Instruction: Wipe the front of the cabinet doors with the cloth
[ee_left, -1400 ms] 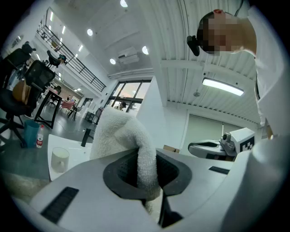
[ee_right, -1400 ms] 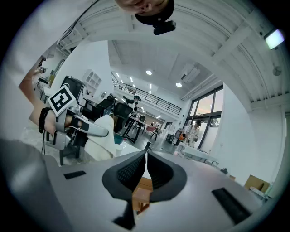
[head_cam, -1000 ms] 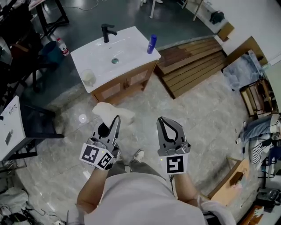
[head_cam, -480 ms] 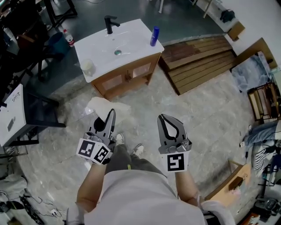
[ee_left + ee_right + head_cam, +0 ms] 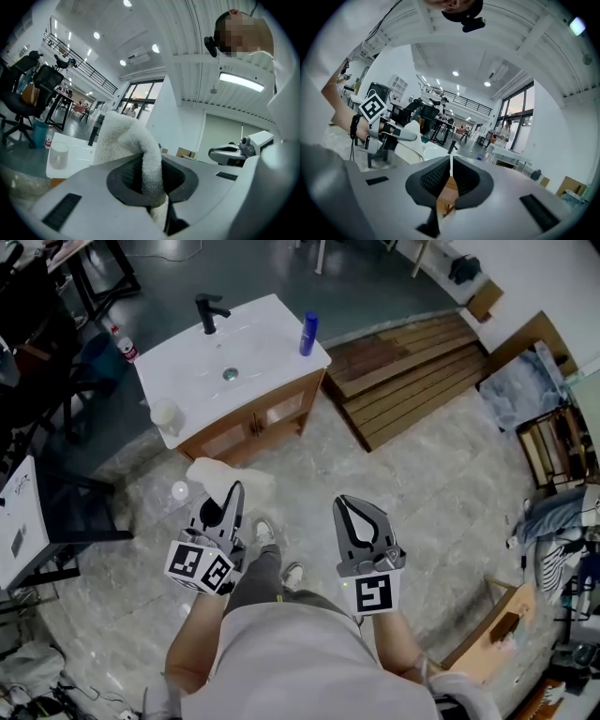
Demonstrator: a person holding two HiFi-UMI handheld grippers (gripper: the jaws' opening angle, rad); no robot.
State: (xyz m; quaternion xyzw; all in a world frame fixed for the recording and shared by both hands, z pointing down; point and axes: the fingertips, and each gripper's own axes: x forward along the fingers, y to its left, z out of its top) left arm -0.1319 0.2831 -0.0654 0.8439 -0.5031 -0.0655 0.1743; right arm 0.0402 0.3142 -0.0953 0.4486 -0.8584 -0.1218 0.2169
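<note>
A wooden vanity cabinet (image 5: 251, 426) with a white sink top (image 5: 253, 338) stands ahead on the marble floor, its two doors facing me. A white fluffy cloth (image 5: 214, 474) hangs from my left gripper (image 5: 233, 490), which is shut on it, a short way in front of the doors. In the left gripper view the cloth (image 5: 133, 140) rises out between the jaws of the left gripper (image 5: 149, 185). To its right my right gripper (image 5: 347, 502) is held level with it, shut and empty. In the right gripper view the right gripper (image 5: 451, 165) has its pads pressed together.
On the sink top are a black faucet (image 5: 208, 310), a blue bottle (image 5: 307, 334) and a clear cup (image 5: 166, 415). A wooden pallet (image 5: 417, 371) lies right of the cabinet. A black chair (image 5: 66, 512) stands at left. Clutter lines the right edge.
Both grippers keep the same pose and hold. The person's feet have stepped, and the cabinet has shifted a little to the left in the head view.
</note>
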